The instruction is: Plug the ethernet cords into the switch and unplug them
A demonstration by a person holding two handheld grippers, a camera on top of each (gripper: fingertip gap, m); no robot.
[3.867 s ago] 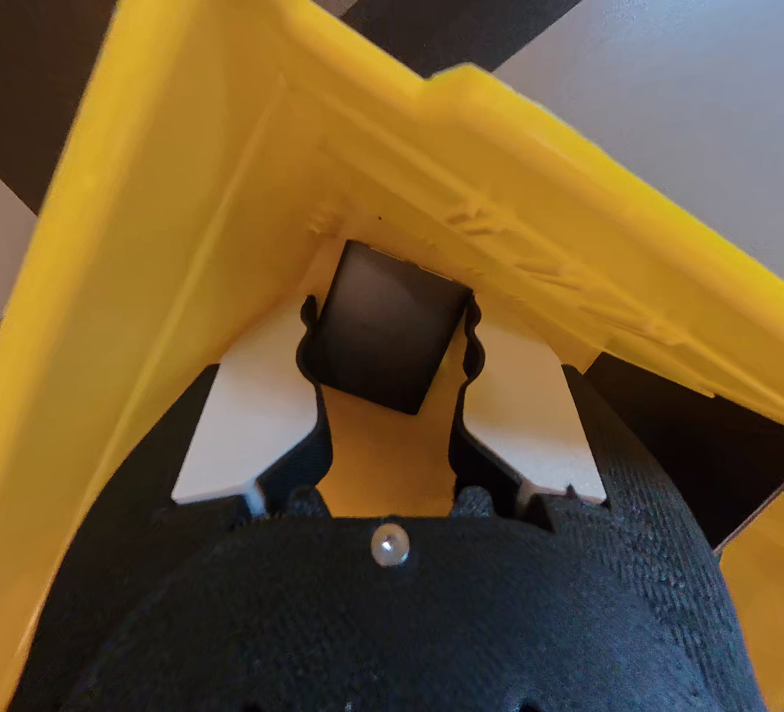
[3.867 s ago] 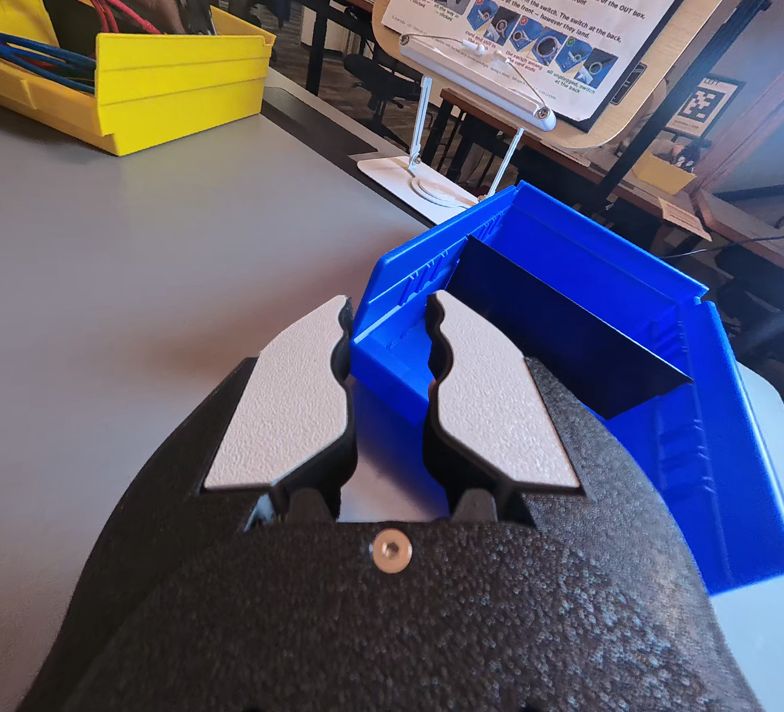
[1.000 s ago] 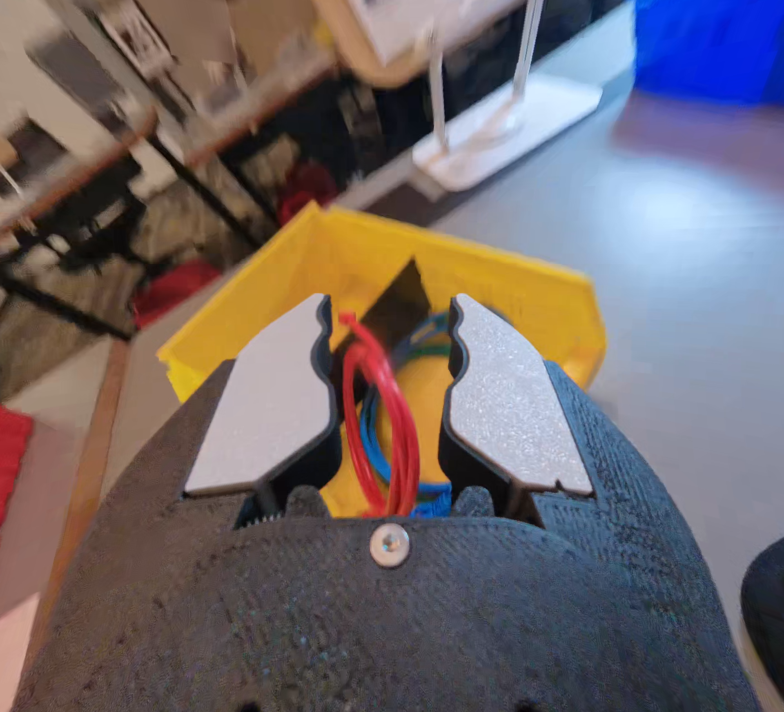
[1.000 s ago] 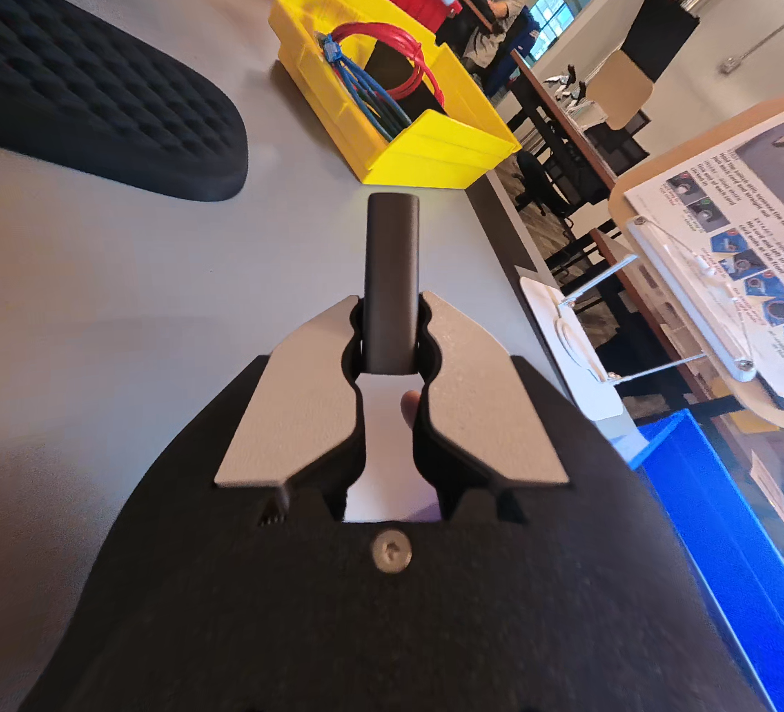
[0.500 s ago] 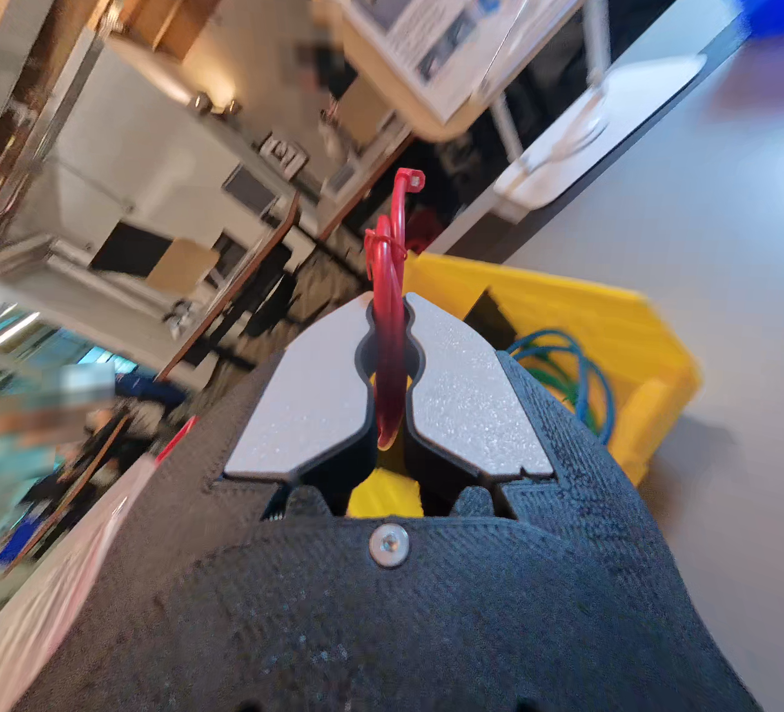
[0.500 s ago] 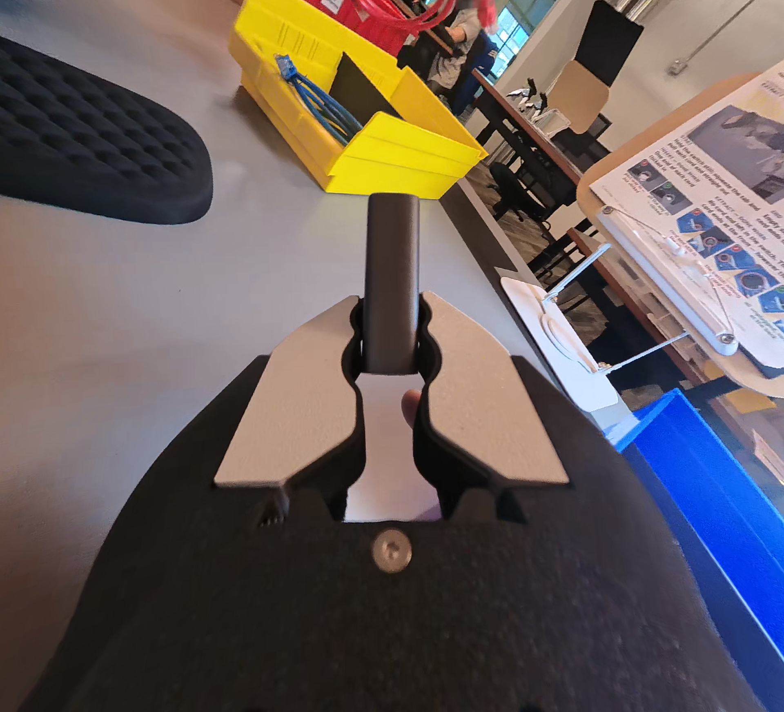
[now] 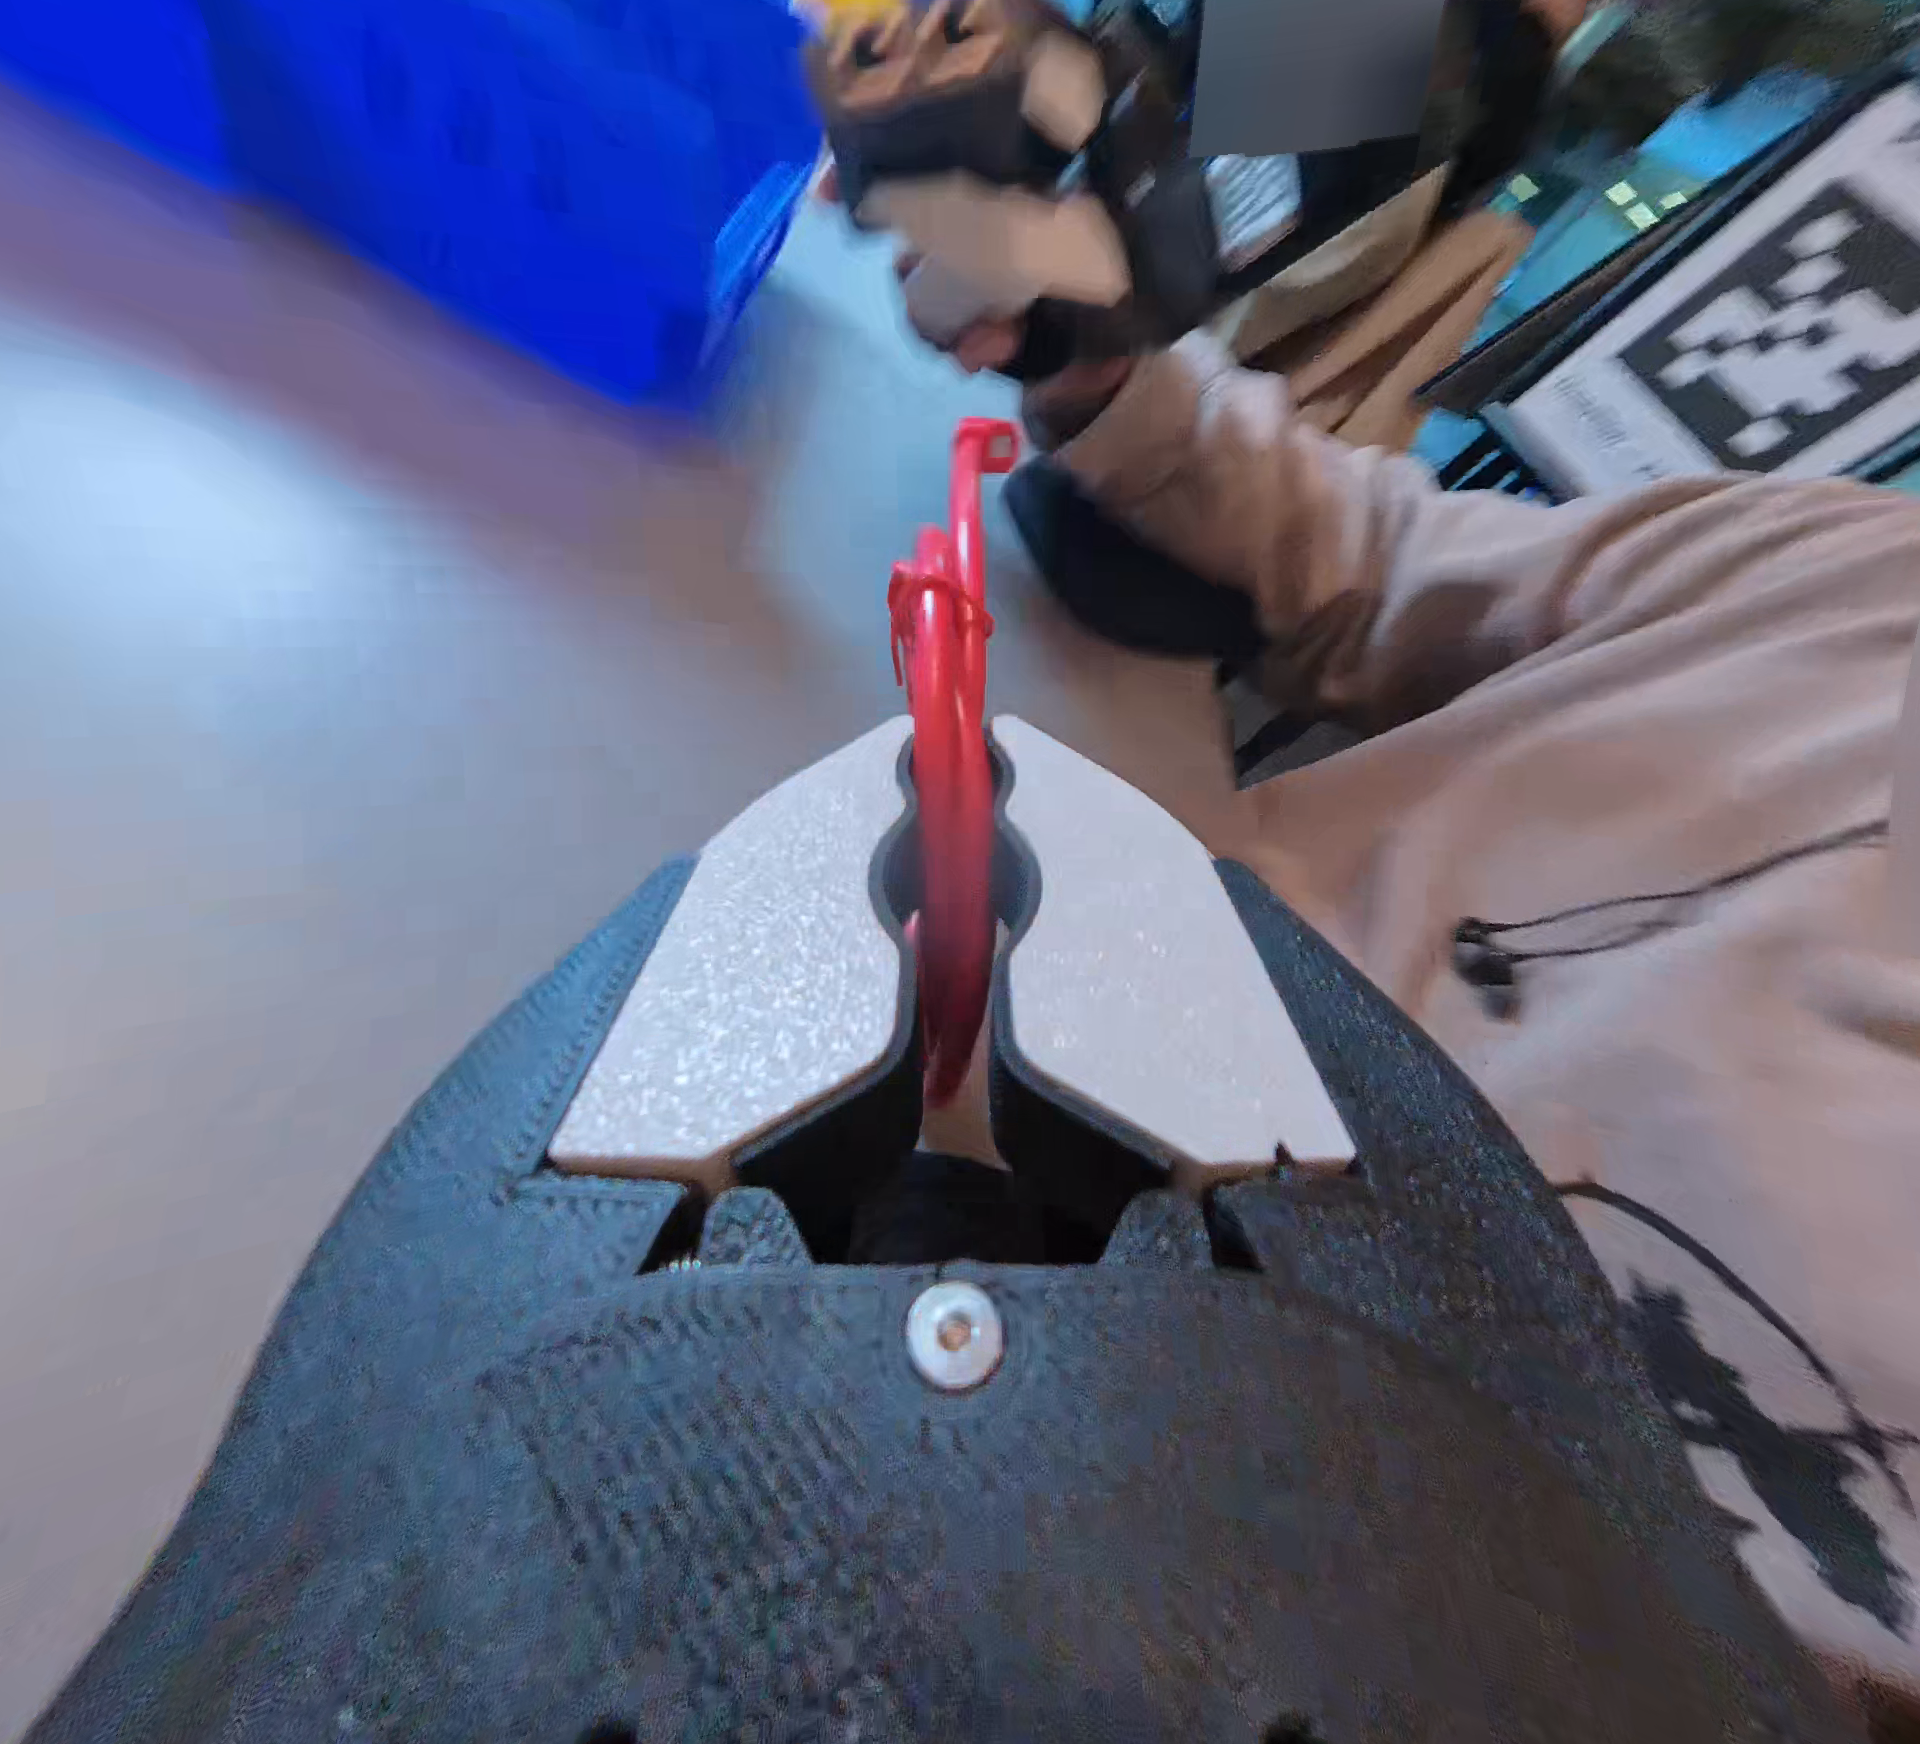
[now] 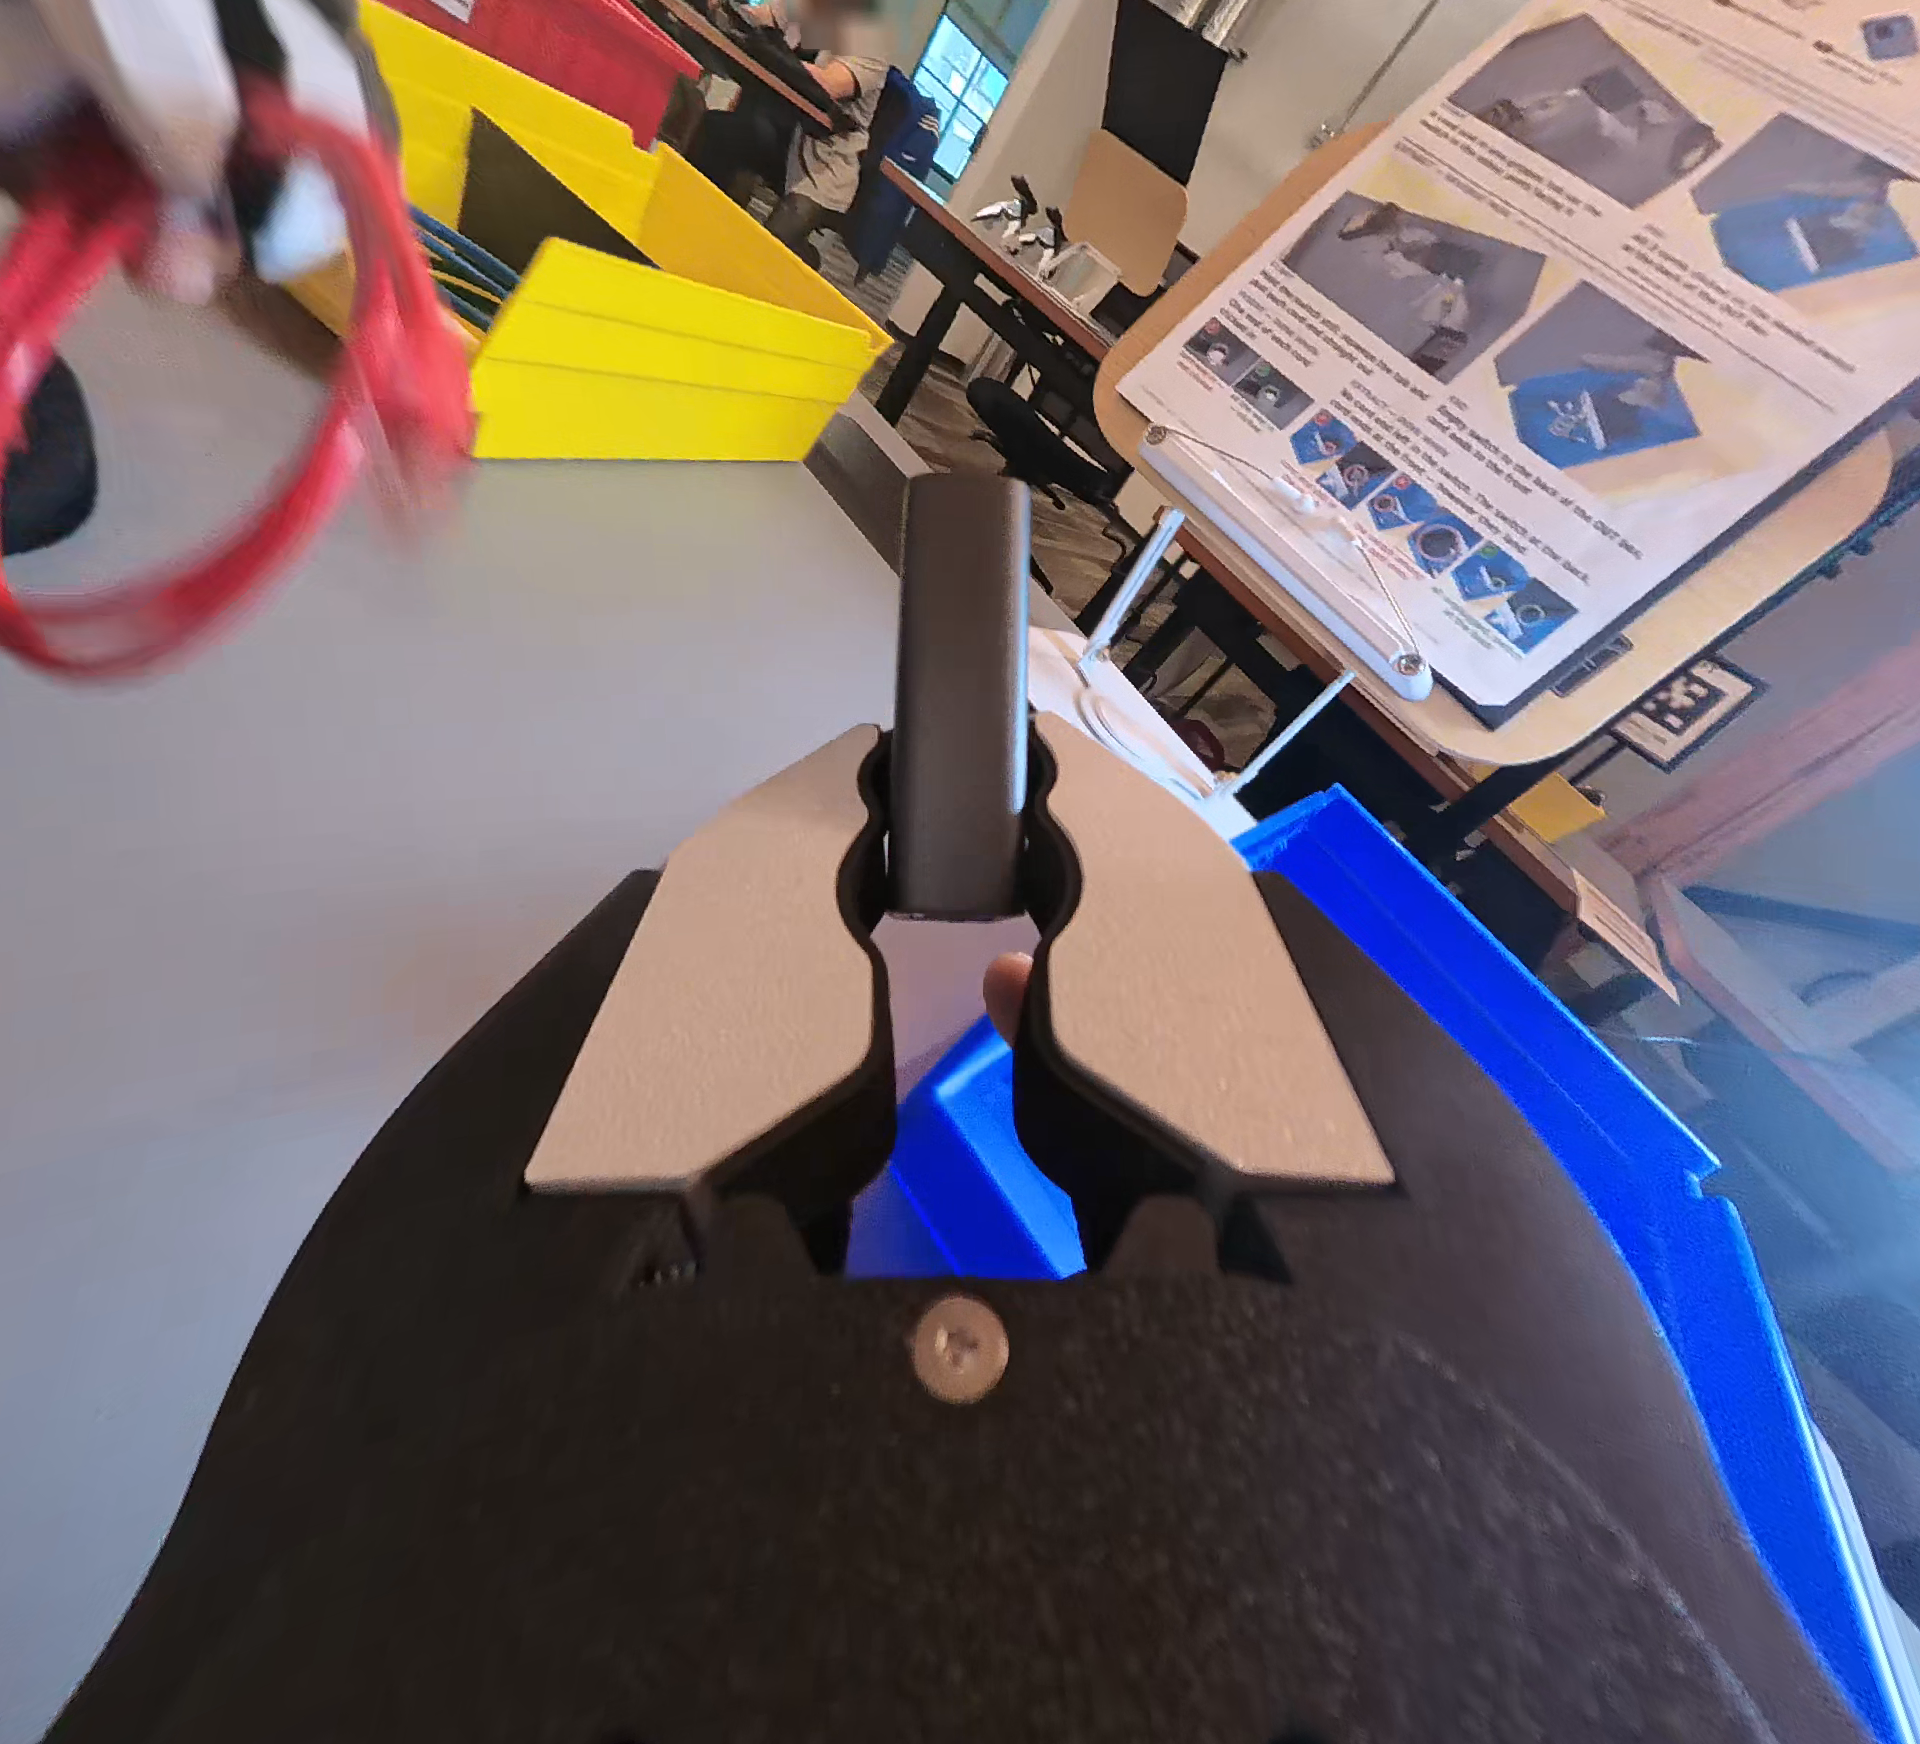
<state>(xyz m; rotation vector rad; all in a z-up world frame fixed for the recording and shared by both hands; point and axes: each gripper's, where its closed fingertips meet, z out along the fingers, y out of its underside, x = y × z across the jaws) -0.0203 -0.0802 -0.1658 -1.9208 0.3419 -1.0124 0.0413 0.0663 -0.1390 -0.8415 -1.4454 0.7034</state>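
My left gripper (image 7: 954, 749) is shut on a coiled red ethernet cord (image 7: 951, 759) and holds it in the air; a red plug (image 7: 987, 439) sticks up at the coil's far end. In the right wrist view the left gripper (image 8: 270, 136) shows blurred at the upper left with the red cord (image 8: 208, 551) hanging from it. My right gripper (image 8: 958, 749) is shut on the dark grey switch (image 8: 958, 655), which stands on edge between the fingers above the grey table (image 8: 520, 759). Its ports are hidden.
A yellow bin (image 8: 644, 364) with blue cords (image 8: 457, 250) and a black divider sits far left on the table. A blue bin (image 8: 1507, 1071) lies right below my right gripper and shows in the left wrist view (image 7: 416, 84). An instruction board (image 8: 1507, 344) stands behind. A person's sleeve (image 7: 1558, 759) is at right.
My left gripper has closed on the red cord, lifted it out of the yellow bin and swung right toward the blue bin. My right gripper keeps the switch and has drifted over the blue bin.
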